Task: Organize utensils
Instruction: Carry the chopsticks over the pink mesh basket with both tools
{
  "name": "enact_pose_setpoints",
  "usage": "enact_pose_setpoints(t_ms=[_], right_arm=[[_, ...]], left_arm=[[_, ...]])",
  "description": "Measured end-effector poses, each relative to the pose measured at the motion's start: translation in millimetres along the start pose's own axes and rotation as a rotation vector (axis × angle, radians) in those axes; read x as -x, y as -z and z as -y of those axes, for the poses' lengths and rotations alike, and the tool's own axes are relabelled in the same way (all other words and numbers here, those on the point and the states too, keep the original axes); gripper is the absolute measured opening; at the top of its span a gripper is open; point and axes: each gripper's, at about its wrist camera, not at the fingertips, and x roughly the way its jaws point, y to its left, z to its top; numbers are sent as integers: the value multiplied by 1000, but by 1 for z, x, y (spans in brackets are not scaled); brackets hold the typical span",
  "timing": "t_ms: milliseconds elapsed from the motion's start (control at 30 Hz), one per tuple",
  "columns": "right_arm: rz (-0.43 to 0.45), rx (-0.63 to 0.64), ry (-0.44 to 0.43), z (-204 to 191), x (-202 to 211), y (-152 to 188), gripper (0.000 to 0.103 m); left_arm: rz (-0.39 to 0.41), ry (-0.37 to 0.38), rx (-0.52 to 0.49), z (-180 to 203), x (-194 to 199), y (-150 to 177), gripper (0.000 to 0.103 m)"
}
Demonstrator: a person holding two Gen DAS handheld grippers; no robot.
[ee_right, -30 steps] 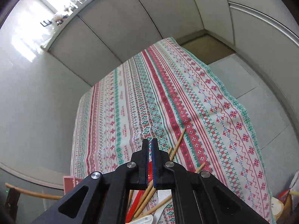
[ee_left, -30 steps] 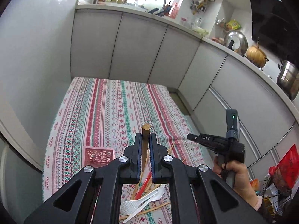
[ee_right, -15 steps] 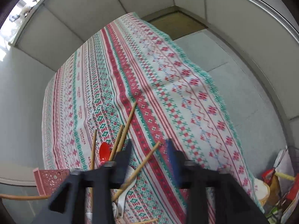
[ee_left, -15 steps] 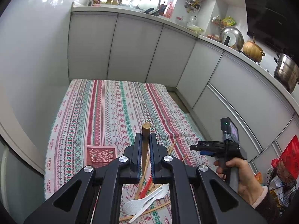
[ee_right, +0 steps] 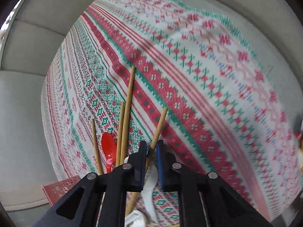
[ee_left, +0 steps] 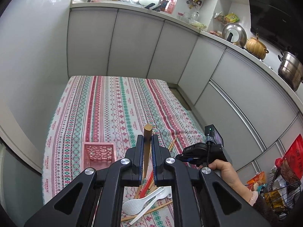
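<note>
Fingers of the right gripper (ee_right: pixel 151 152), which stood wide apart half a second before with a chopstick (ee_right: pixel 158 126) lying between them, had just been closing, and in the right wrist view they sat narrow on either side of that stick near the lower centre of the frame. Whether the pads actually pressed it could not be told for sure. That view had also dropped closer to the striped tablecloth (ee_right: pixel 189 66) than a second earlier, so the scattered sticks and the red spoon (ee_right: pixel 108 147) at lower left looked larger. By contrast, the left gripper (ee_left: pixel 145 151) kept its fingers clamped on a wooden handle (ee_left: pixel 147 138) that poked up at the centre of the left wrist view, as before. The pink basket (ee_left: pixel 98 154) stood at centre left on the cloth, just beside the pile. Judging by this, a chopstick pick-up was under way, with the white spoons (ee_left: pixel 144 201) yet to be sorted.
</note>
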Motion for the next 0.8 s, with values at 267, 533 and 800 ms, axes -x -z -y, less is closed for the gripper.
enact_pose_setpoints(t_ms=[267,533,800], right_arm=[[37,14,-131,1,27,3,6],[241,261,-199,-38,125,40,6],[435,445,-311,-70,204,85,6]], left_arm=[[20,-15,-2,-6,10,0,8],[117,-20,-9,-8,49,-6,8],[255,-67,28,-21,99,-11,8]])
